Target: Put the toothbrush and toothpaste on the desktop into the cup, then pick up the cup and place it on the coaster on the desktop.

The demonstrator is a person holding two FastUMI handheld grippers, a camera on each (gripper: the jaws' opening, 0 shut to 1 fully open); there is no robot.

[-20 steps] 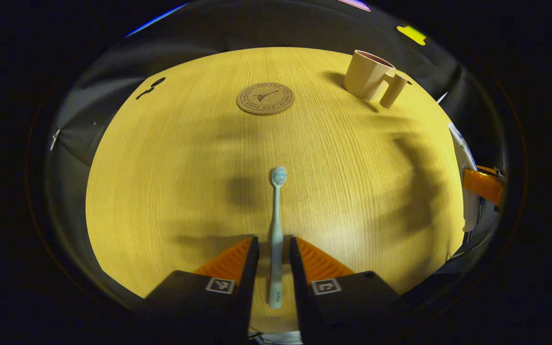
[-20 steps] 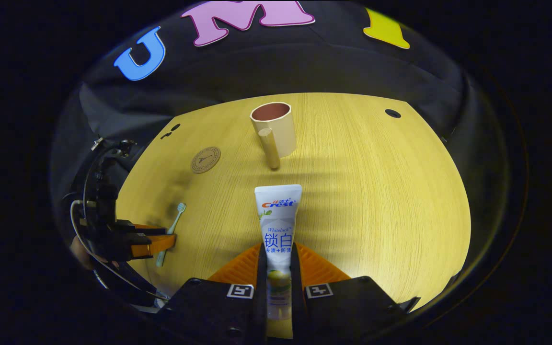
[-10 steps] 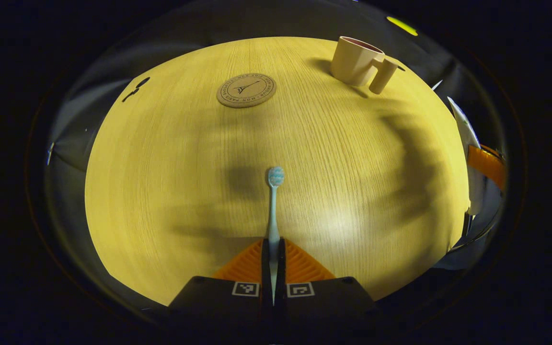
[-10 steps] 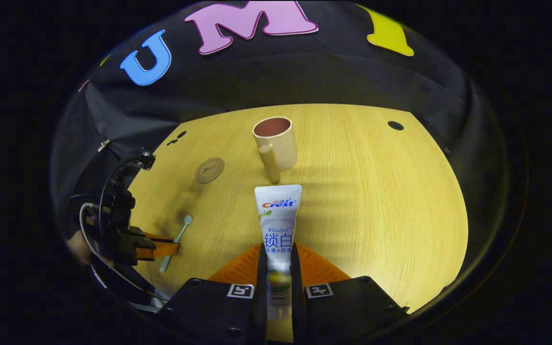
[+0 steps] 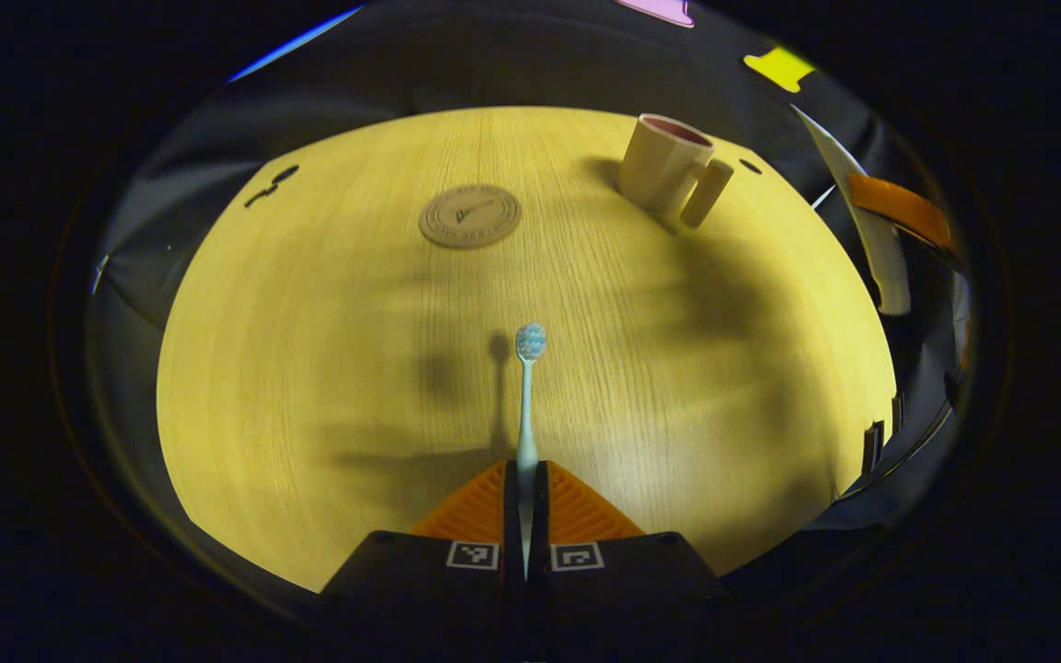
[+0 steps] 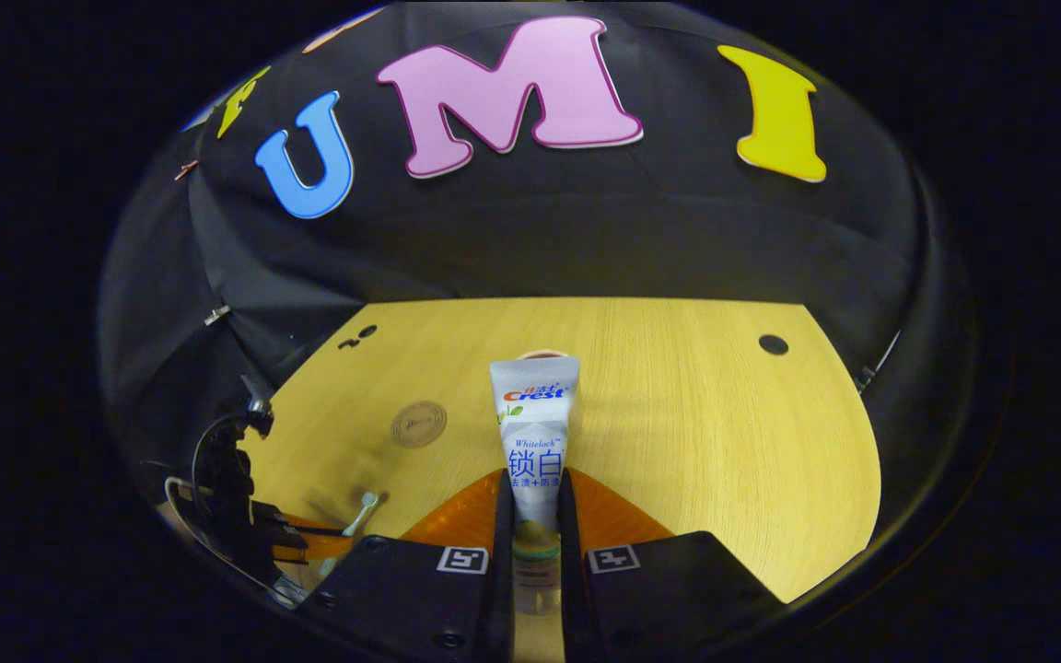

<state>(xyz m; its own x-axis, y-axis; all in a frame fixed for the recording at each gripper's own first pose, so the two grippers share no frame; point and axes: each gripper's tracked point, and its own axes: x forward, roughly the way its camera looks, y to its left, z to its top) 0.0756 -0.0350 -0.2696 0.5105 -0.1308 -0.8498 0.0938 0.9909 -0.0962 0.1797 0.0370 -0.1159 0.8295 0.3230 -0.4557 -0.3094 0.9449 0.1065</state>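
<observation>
Left gripper clamping toothbrush; right gripper clamping toothpaste tube; cup, coaster sitting on desktop.

A round bench with a pale, yellowish wood-grain top stands in a dark booth. Black cloth hangs as the wall behind it, creased and draped down to the bench's far edge. A small dark round hole sits near the bench's far right rim. Light falls from above, throwing soft, blurred shadows across the wood.
</observation>
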